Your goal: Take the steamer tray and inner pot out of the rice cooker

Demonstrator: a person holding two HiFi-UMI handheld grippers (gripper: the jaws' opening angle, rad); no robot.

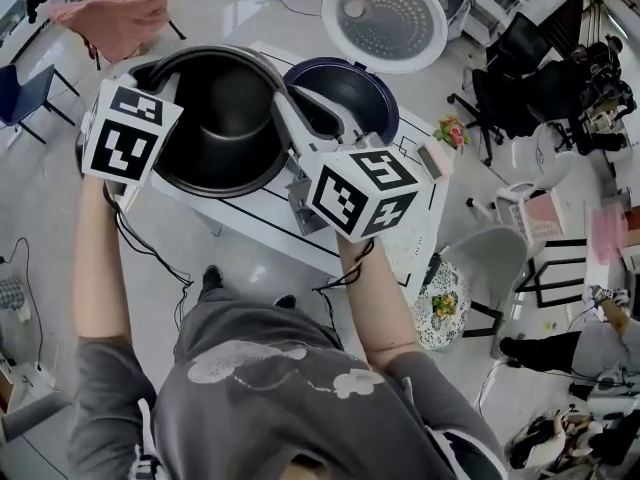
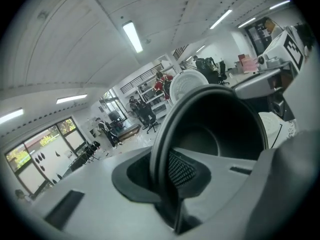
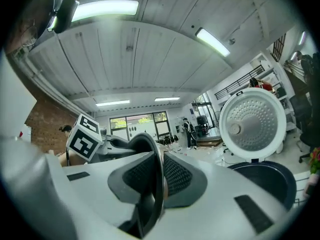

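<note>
The black inner pot (image 1: 225, 118) hangs in the air to the left of the open rice cooker (image 1: 350, 93), held by its rim from both sides. My left gripper (image 1: 162, 76) is shut on the pot's left rim, and in the left gripper view its pads (image 2: 182, 169) pinch the rim (image 2: 162, 149), with the pot's dark inside (image 2: 215, 129) beyond. My right gripper (image 1: 287, 103) is shut on the right rim; the right gripper view shows the thin rim (image 3: 154, 159) between its pads (image 3: 175, 176). The cooker's cavity (image 3: 272, 179) is dark, and its perforated lid (image 1: 385, 18) stands up.
The cooker sits on a white table (image 1: 270, 223) marked with black lines. A pink cloth (image 1: 120, 13) lies over a chair at the back left. Office chairs (image 1: 505, 83) and a grey seat (image 1: 490, 258) stand to the right, a flower pot (image 1: 452, 133) near the table corner.
</note>
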